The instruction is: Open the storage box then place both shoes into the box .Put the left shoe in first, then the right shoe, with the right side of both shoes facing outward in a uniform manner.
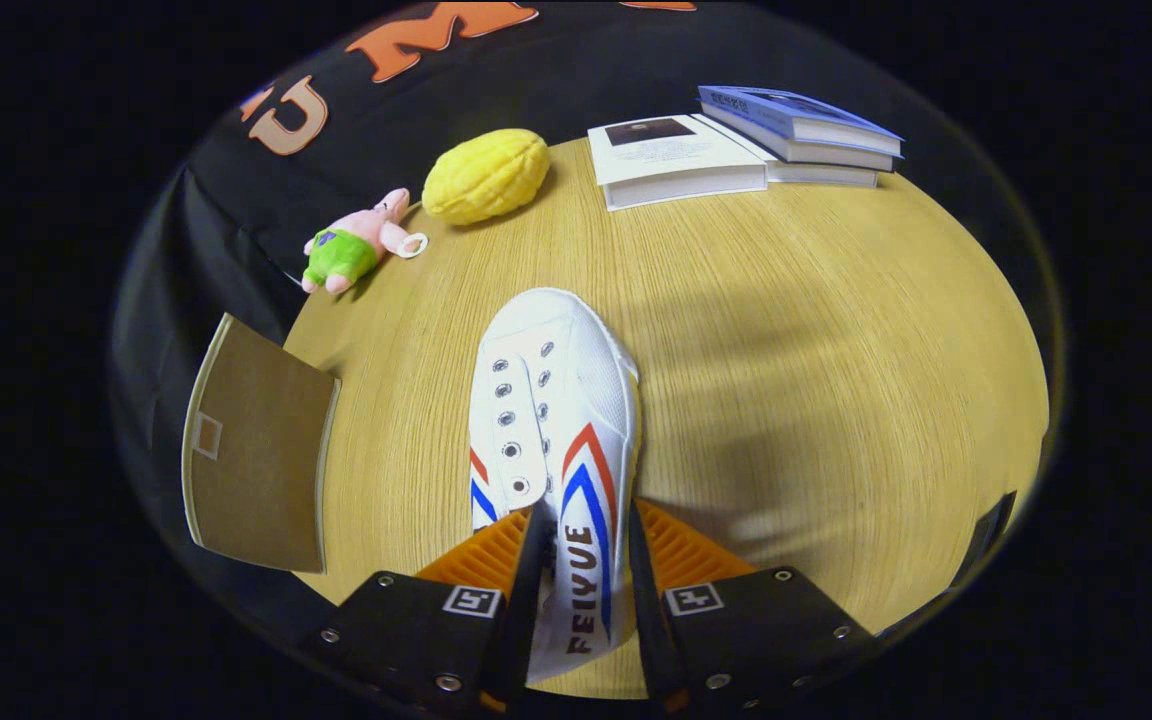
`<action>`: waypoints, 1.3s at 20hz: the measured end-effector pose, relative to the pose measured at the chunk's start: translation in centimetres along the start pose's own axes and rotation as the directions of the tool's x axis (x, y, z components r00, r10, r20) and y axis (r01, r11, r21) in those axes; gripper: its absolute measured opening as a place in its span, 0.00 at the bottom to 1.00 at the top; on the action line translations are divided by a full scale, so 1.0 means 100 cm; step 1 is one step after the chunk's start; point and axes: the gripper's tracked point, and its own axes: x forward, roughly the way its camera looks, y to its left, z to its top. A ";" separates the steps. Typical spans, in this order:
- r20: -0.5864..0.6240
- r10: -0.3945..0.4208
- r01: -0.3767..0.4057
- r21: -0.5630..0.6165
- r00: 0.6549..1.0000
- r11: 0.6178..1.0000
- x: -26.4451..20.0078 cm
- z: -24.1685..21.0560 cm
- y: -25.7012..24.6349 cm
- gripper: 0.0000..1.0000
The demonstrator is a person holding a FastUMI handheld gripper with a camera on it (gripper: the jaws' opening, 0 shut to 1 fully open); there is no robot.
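Fingers point(581, 560) pinch the white shoe point(556, 420) at its heel side wall, toe pointing 12 o'clock above the surface point(836, 400). Risk: your one-wall grip lets the toe sag and twist before the box flap point(256, 450) at 9 o'clock.

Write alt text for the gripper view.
The gripper is shut on a white shoe, toe pointing away, over a wooden table. Beyond lie a plush toy, a yellow fruit-shaped toy and books; a brown flap stands alongside.

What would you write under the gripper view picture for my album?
The gripper pinches a white shoe above the wooden table, with the box flap beside it.
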 end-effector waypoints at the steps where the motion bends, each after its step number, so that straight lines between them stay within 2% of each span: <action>1: 0.000 0.010 -0.009 0.052 1.000 0.999 -0.002 0.001 -0.001 0.34; 3: -0.028 0.045 -0.040 0.131 0.999 0.991 -0.002 -0.003 0.000 0.17; 5: -0.034 0.060 -0.053 0.178 0.998 0.983 -0.005 0.000 0.004 0.12; 8: -0.014 0.081 -0.078 0.173 0.997 0.982 -0.016 0.011 0.011 0.10; 12: 0.043 0.184 -0.189 0.225 0.982 0.956 -0.033 0.036 0.057 0.10; 17: 0.076 0.236 -0.243 0.101 0.969 0.965 -0.060 0.061 0.117 0.10; 23: 0.089 0.357 -0.358 -0.006 0.930 0.934 -0.086 0.087 0.218 0.10; 26: 0.069 0.428 -0.423 -0.072 0.901 0.903 -0.093 0.084 0.271 0.09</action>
